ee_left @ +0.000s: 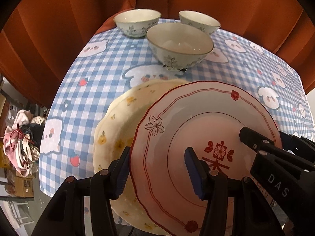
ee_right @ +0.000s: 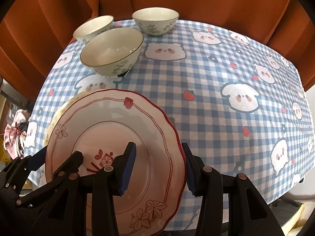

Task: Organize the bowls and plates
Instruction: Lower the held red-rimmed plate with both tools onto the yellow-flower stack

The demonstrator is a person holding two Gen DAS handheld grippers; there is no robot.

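A pink plate with red trim (ee_left: 206, 133) lies tilted over a cream plate with yellow flowers (ee_left: 118, 122) near the table's front edge. My left gripper (ee_left: 155, 169) is open, its fingers straddling the pink plate's left rim. My right gripper (ee_right: 159, 167) is open, its fingers straddling the pink plate's (ee_right: 110, 137) right rim; it also shows in the left wrist view (ee_left: 275, 153). Only a sliver of the cream plate (ee_right: 59, 110) shows in the right wrist view. Three floral bowls stand at the back: one nearer (ee_left: 179, 45) (ee_right: 112, 51) and two behind it (ee_left: 137, 22) (ee_left: 198, 22).
The table has a blue checked cloth with bear prints (ee_right: 226, 108). An orange curtain (ee_left: 59, 29) hangs close behind the table. A bundle of cloth (ee_left: 21, 141) lies on the floor to the left.
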